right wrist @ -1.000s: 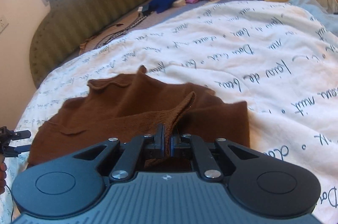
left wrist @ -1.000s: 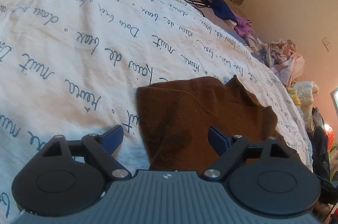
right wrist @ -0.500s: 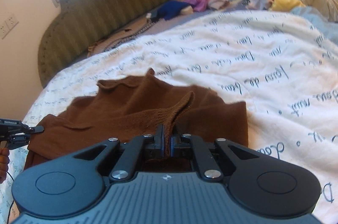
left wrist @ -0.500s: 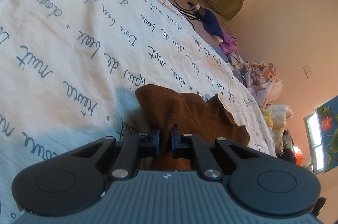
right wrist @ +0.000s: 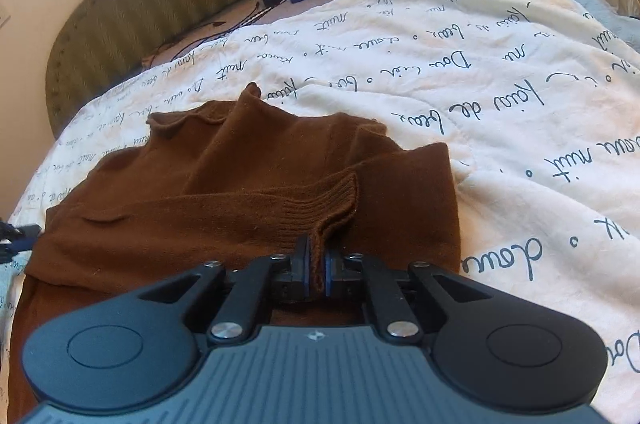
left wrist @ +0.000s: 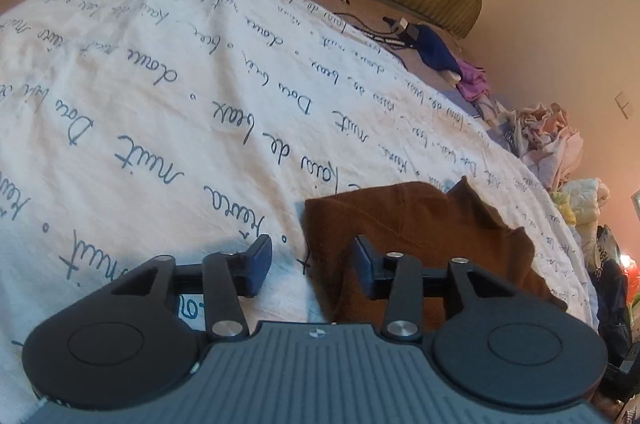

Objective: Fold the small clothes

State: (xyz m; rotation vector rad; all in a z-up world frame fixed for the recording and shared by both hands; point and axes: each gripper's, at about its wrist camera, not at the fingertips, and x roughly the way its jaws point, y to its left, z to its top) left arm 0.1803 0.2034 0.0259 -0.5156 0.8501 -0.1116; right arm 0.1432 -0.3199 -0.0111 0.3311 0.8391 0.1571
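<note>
Pinching the ribbed cuff of the brown sweater (right wrist: 256, 191), the right gripper (right wrist: 316, 270) holds it above the garment, which lies near the bedspread's (right wrist: 500, 127) left edge. The left gripper (left wrist: 312, 260), jaws just opened and partly apart, grips nothing over the sweater's (left wrist: 424, 220) edge.

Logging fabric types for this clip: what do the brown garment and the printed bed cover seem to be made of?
Brown garment: looks like soft knit, probably wool or acrylic; matte, with a ribbed cuff pinched in the right gripper.
Bed cover: seems to be thin woven cotton or a blend; matte white, finely creased, printed with dark cursive script. Padding underneath cannot be told.
</note>
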